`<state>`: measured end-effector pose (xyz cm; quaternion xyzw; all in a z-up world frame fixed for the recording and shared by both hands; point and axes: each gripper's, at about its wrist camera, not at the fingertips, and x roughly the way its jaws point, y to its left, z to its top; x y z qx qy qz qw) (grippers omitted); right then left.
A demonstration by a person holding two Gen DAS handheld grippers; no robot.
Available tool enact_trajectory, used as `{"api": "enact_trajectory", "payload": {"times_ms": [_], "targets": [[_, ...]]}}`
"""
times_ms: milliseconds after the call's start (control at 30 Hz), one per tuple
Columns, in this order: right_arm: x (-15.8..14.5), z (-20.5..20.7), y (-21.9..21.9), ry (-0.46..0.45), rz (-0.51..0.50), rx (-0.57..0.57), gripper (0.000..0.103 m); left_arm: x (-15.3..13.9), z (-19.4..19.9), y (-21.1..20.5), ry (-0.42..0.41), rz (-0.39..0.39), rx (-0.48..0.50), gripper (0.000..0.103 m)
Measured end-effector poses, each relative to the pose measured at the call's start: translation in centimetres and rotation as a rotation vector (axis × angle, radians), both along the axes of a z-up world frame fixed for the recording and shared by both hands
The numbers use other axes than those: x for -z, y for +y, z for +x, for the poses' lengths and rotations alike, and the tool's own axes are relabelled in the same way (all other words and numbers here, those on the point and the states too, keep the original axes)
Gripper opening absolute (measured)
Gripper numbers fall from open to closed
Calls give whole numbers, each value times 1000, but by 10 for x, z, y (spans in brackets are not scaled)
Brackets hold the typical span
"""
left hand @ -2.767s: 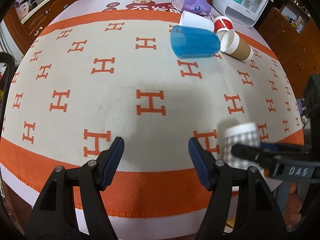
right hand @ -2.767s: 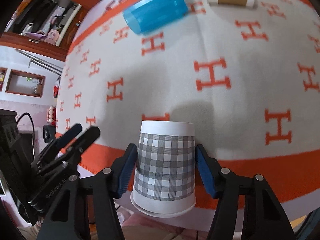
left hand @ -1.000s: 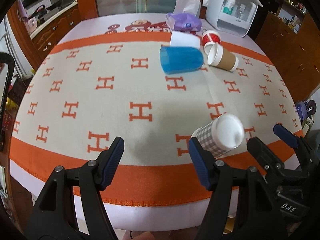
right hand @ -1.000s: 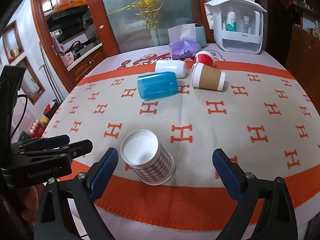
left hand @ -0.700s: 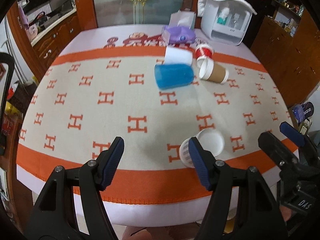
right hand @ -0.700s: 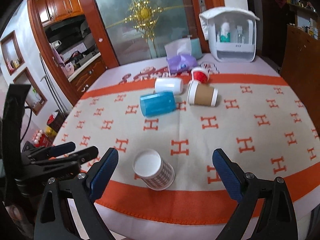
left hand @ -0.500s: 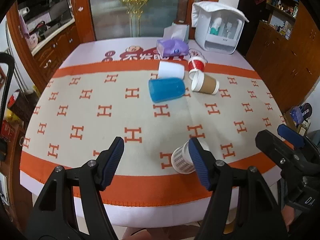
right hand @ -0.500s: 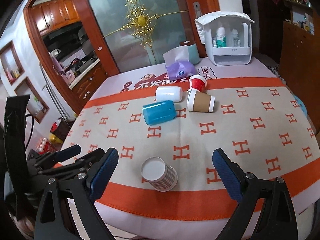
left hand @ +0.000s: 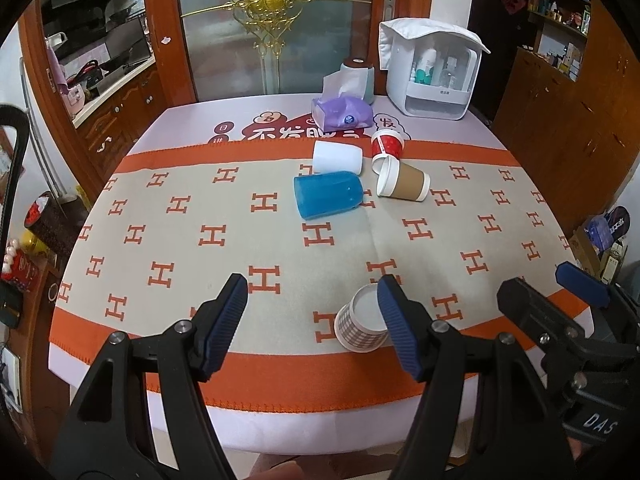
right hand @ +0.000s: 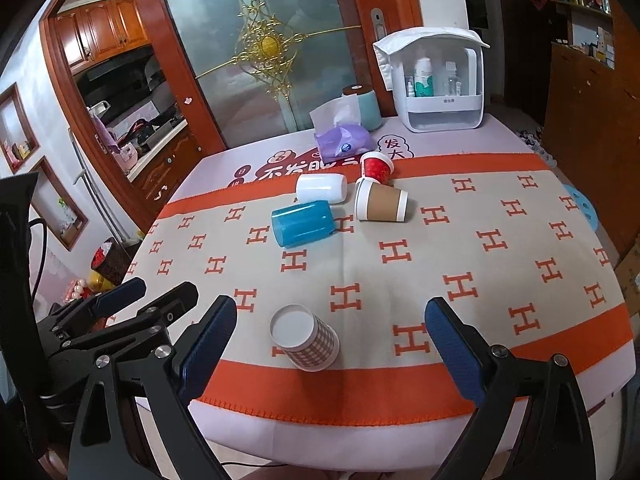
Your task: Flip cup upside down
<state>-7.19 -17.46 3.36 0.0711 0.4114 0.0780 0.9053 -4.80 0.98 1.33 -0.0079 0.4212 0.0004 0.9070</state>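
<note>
The checked cup [right hand: 305,338] is seen upside down near the tabletop's [right hand: 520,264] near edge, on the orange border. Both the left hand-held gripper [left hand: 312,328] and the right hand-held gripper [right hand: 330,350] are held wide open, nothing grasped, apart from the cup.

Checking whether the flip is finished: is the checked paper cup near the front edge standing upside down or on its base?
Upside down. The checked cup stands free on the blanket, closed white base on top, wide rim down.
</note>
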Motion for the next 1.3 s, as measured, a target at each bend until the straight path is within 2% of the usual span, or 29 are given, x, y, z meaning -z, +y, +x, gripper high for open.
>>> {"api": "enact_trajectory", "payload": {"times_ms": [1300], "targets": [[20,28,8,49,-10,-48,96,17,14,10,51,4,-60,65]]}}
